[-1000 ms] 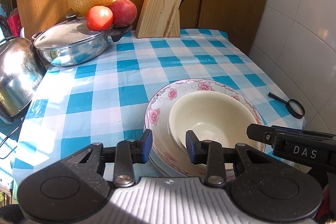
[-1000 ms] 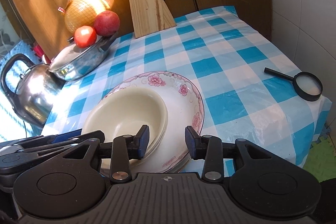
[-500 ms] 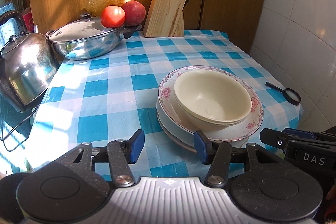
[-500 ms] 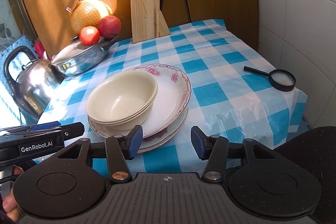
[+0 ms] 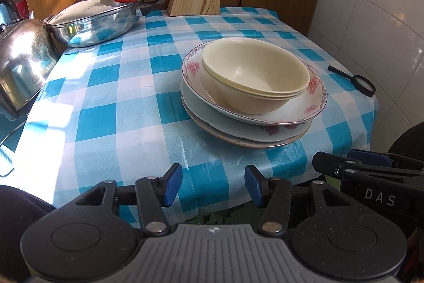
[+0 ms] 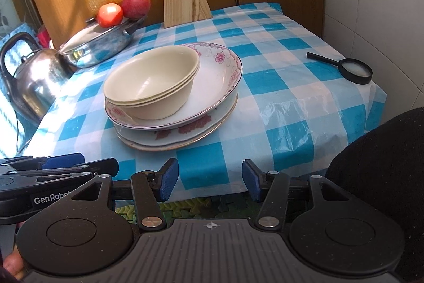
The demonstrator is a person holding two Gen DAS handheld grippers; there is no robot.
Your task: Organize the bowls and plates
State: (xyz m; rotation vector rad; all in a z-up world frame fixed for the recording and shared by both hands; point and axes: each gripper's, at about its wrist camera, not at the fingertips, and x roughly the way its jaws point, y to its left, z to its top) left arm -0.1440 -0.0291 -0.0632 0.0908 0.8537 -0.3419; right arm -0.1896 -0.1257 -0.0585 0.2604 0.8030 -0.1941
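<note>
- Nearest to the cameras, both tongs hang off the near edge of the worktop [image 5: 132,97]. The left tongs [image 5: 213,186] have their blue pads spread apart with nothing between them, and the right tongs [image 6: 210,183] are the same — wide and empty.
- The task's things lie straight ahead of both tongs and a little beyond the near edge. For the left tongs the stack is ahead and slightly to the right; for the right tongs it is ahead and slightly to the left. I judge that neither is clearly nearer.
- The stack is round, so it has no long axis; a grip would take a rim from the near side.
- The plates [image 5: 246,134] lie one upon the other, and the top one has a pink flower border.
- The cream bowls [image 6: 152,82] sit nested inside the top plate, toward its left side and not in its centre.
- Farther right — a magnifying glass [image 6: 355,69] lies apart from the stack.
- At the far left stand a kettle [image 5: 23,62] and a lidded pot [image 5: 98,23].
</note>
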